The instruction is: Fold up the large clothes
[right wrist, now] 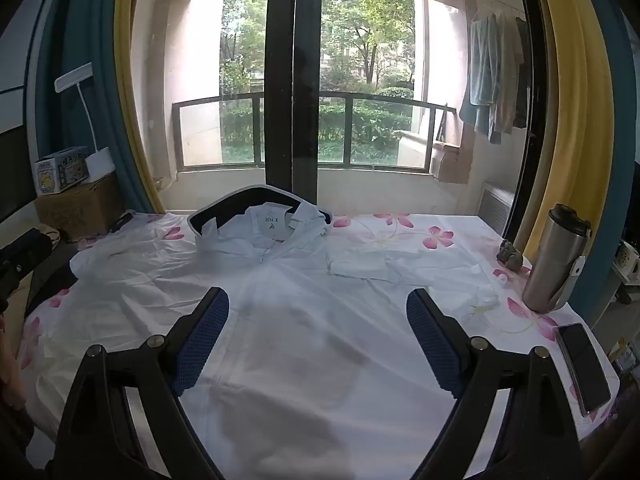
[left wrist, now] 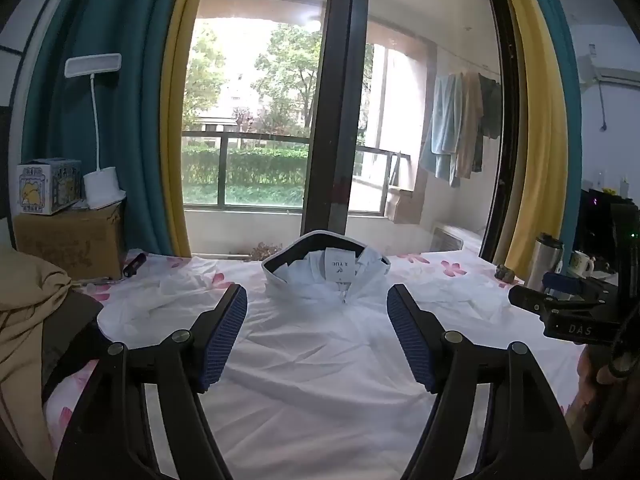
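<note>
Thin, creased white cloth jacket; brushed metal flask; glossy phone; rough cardboard box

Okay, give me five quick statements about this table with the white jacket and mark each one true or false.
1. The white jacket lies spread flat on the flowered cloth. True.
2. The right gripper is clamped on a sleeve. False: its jaws stand wide open above the jacket, with nothing between them.
3. The left gripper is open too. True.
4. The steel tumbler lies tipped on its side. False: it stands upright near the cloth's right edge.
5. The dark phone rests on the jacket's collar. False: it lies on the cloth at the right edge, apart from the jacket.
</note>
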Demonstrator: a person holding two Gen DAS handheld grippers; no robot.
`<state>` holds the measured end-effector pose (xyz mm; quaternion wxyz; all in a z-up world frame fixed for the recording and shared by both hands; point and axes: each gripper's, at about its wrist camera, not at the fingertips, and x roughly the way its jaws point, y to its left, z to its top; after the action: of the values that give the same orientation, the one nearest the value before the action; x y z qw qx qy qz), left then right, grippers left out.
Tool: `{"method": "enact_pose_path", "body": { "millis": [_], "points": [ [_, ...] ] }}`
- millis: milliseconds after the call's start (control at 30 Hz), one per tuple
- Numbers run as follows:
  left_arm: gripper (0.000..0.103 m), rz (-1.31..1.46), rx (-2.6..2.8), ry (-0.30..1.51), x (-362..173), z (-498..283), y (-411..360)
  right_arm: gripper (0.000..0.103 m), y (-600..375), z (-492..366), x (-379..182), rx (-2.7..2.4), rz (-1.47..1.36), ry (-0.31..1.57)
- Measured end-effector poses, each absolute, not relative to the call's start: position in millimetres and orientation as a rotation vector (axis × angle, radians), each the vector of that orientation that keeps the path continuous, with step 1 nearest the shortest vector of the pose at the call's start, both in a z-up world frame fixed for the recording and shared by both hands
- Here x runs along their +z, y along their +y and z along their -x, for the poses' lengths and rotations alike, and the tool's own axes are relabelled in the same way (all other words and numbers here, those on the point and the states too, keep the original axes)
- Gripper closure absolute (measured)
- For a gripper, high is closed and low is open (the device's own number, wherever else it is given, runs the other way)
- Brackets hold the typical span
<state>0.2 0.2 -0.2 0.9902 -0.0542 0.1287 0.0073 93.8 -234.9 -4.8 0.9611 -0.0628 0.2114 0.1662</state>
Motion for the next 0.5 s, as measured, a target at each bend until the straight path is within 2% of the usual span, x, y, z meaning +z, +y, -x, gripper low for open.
{"method": "enact_pose_path", "body": {
  "millis": [500],
  "points": [
    [0.027, 0.115, 0.025, 0.257, -0.3, 0.4, 2.4, 0.013, -235.8, -94.6, -5.6, 0.336, 0.129, 0.431]
  ]
}}
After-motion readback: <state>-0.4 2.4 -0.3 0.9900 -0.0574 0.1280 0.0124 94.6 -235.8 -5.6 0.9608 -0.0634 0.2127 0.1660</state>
